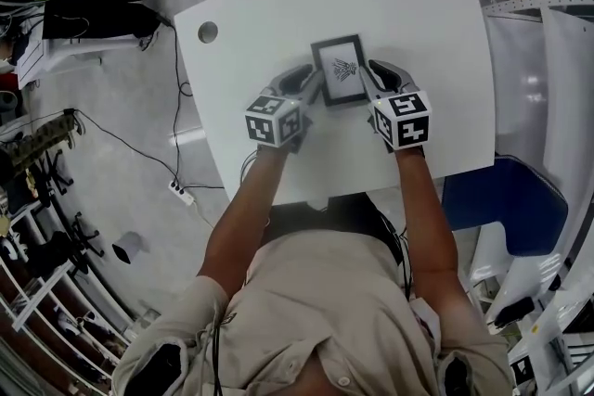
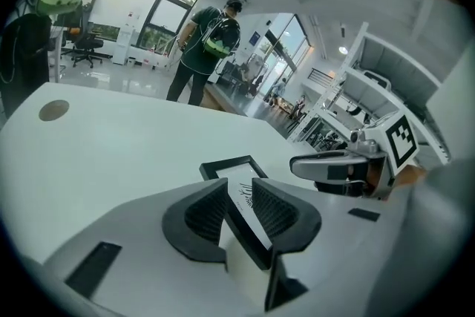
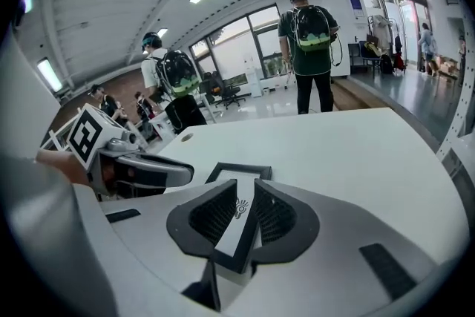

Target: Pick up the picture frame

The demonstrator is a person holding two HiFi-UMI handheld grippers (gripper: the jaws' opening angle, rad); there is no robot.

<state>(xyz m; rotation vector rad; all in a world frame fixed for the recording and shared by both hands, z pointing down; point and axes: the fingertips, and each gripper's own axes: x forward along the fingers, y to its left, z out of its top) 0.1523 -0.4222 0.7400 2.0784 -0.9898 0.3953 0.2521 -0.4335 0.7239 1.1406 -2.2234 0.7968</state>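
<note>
Both claws on the picture frame (image 1: 338, 70), which sits mid-table, a little toward the far side. My left claw (image 2: 239, 186) is nearly closed, its jaws pinching the frame's left black border. My right claw (image 3: 246, 186) is the same on the right border, the rail running down between the ribbed pads (image 3: 278, 215). I cannot tell whether the underside is clear of the white table (image 1: 436, 5) or lying on it. Judgement: small, light and stiff, so it should come up easily. The glazed front is likely slick and breakable, so the hold belongs on the moulding only, never the pane. Pinch firmly but don't crush; thin rails may twist if one side leads, so raise both sides level. Room: bare tabletop all round the frame, near edge close to my body, grommet hole (image 1: 208, 31) well off to the left, blue chair (image 1: 506, 199) beyond the right corner. Nothing overhead in view; straight up looks free.
</note>
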